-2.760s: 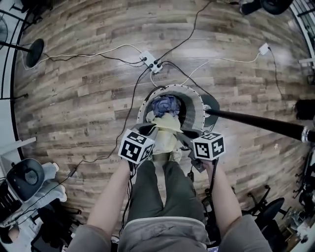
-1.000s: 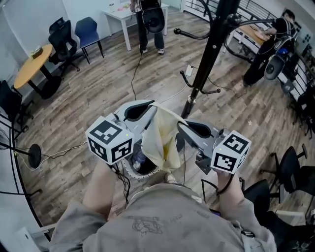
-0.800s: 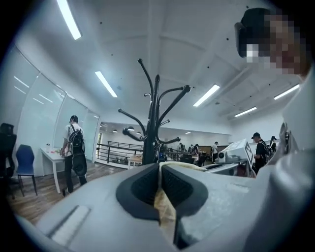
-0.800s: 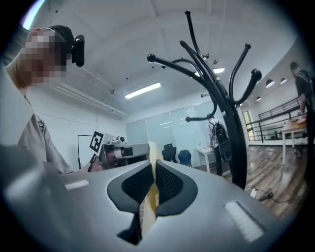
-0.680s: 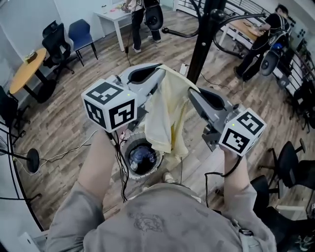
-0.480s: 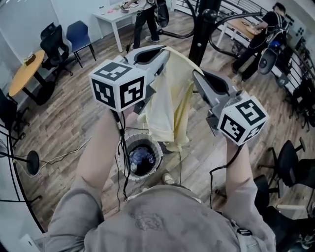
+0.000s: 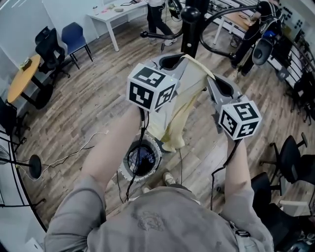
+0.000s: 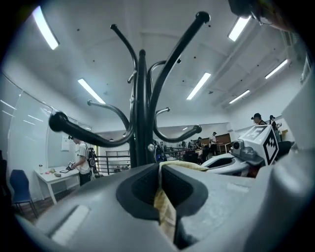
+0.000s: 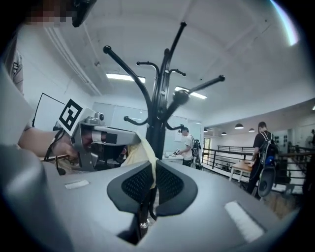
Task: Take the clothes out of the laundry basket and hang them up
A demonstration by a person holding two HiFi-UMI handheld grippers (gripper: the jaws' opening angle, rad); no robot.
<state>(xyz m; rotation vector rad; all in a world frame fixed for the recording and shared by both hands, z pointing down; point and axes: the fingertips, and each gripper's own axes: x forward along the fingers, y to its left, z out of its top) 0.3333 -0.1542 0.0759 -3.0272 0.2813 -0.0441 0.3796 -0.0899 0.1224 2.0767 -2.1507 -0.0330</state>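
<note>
A pale yellow garment (image 7: 179, 106) hangs between both grippers, raised above the round laundry basket (image 7: 139, 160), which holds dark blue clothes. My left gripper (image 7: 182, 57) is shut on the garment's top edge (image 8: 165, 206). My right gripper (image 7: 209, 78) is shut on the same edge (image 9: 147, 170). A black coat stand (image 7: 191, 22) rises just beyond the grippers; its curved hooks (image 8: 91, 138) spread overhead in the left gripper view, and the stand (image 9: 160, 106) fills the middle of the right gripper view.
Wood floor with cables (image 7: 83, 147). A white table (image 7: 115, 15) with a person beside it stands at the back, chairs (image 7: 74, 37) and a round yellow table (image 7: 22, 74) at left. More chairs (image 7: 288, 162) and a person at right.
Both grippers have carried the yellow garment up and forward, away from the basket and close to the coat stand. The head view has swung up from the floor to the room.
</note>
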